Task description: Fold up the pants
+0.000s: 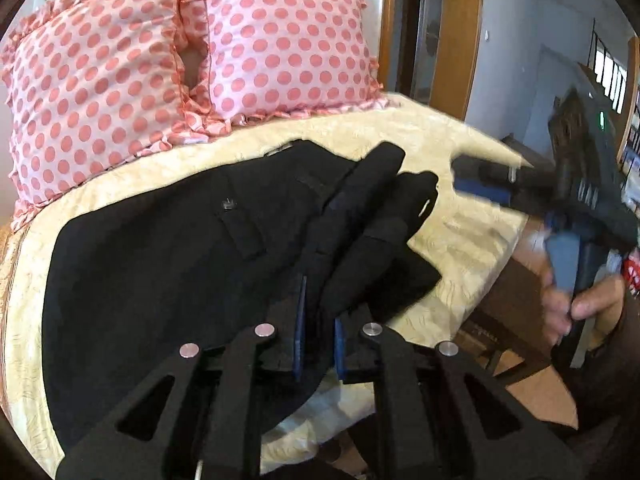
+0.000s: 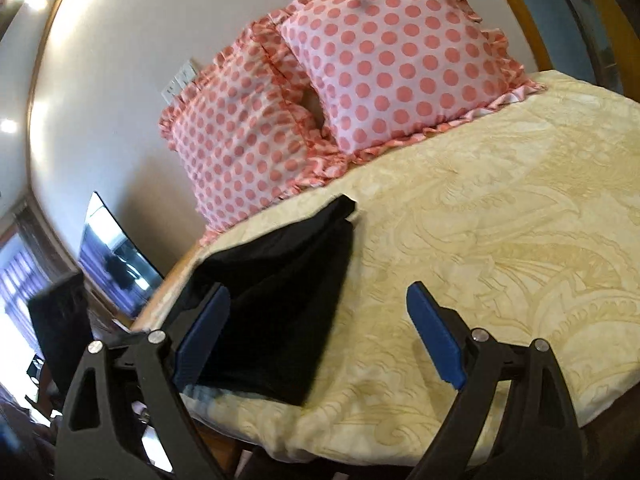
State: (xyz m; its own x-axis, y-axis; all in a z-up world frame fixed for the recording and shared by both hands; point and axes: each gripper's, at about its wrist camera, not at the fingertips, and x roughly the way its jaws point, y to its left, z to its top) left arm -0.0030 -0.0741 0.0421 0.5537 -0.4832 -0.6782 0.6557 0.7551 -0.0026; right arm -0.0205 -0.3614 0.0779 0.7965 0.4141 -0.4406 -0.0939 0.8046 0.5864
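1. On the cream bedspread (image 2: 500,208) lay the black pants (image 1: 168,264), bunched and partly folded near the bed's edge, in front of two pink polka-dot pillows (image 1: 280,44) that leaned against the wall.
2. Seen from the left wrist camera, the left gripper (image 1: 318,344) had its blue pads drawn close together, pinching a fold of the pants cloth that rose up between them.
3. The right gripper (image 2: 318,340) hovered above the bed with its blue-padded fingers (image 2: 434,340) spread wide and nothing between them; the pants lay under and just beyond its left finger.
4. From the left wrist view the right gripper appeared blurred off the bed's right side, a hand (image 1: 580,304) wrapped around its handle.
5. A dark screen (image 2: 116,256) stood beside the bed at the left.
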